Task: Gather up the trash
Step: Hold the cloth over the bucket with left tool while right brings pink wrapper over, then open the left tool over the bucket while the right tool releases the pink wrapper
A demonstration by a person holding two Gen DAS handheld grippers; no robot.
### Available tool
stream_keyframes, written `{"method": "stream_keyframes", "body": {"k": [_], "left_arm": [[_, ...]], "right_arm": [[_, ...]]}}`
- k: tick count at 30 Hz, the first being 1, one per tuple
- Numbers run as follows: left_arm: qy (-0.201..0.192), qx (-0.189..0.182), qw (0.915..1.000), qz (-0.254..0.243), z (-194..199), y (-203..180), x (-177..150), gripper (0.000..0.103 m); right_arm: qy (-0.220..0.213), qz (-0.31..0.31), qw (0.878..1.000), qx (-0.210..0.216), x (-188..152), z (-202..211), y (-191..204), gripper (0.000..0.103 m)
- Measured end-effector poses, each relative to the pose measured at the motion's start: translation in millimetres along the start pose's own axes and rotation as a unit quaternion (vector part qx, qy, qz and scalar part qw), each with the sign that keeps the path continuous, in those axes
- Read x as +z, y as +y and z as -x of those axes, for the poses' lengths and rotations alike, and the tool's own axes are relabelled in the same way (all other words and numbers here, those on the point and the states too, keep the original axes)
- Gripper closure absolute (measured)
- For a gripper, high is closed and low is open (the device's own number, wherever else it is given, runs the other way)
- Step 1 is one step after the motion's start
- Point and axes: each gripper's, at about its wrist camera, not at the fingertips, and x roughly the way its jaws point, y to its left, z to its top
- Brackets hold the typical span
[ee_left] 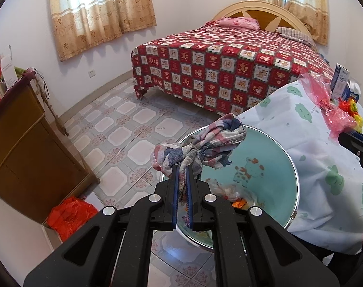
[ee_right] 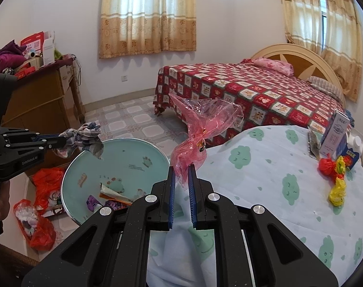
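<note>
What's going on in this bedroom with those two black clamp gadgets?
A person is tidying up with a handheld gripper in each hand. The left gripper is shut on a crumpled plaid rag, held over a round green basin that already has some wrappers in it. The right gripper is shut on a pink plastic wrapper, above the cloth-covered table. More bits of trash lie on the table.

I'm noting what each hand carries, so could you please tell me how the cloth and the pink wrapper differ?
The cloth is opaque checked fabric; the pink wrapper is see-through crinkled film. The cloth is in the left claw, over the basin; the wrapper is in the right claw, by the table edge. Both are pinched in shut claws and hang clear.
</note>
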Motion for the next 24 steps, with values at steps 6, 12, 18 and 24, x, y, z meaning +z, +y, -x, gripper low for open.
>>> {"method": "stream_keyframes", "body": {"k": [6,12,18,24], "left_arm": [[0.001,0.005,1.0000,0.009,-0.6,8.6,0.3,0.097],[0.002,0.004,0.9999,0.013,-1.2,10.4,0.1,0.097],[0.000,0.002,0.9999,0.013,-1.2,8.7,1.9,0.097],[0.000,-0.001,0.9999,0.014,-0.7,7.5,1.4,0.096]], "right_arm": [[0.000,0.009,1.000,0.008,2.9,-3.2,5.9,0.092],[-0.001,0.018,1.000,0.017,5.0,-6.1,11.3,0.092],[0.001,0.024,0.999,0.023,4.9,-8.7,17.7,0.092],[0.001,0.028,0.999,0.027,4.5,-9.0,23.0,0.092]]}}
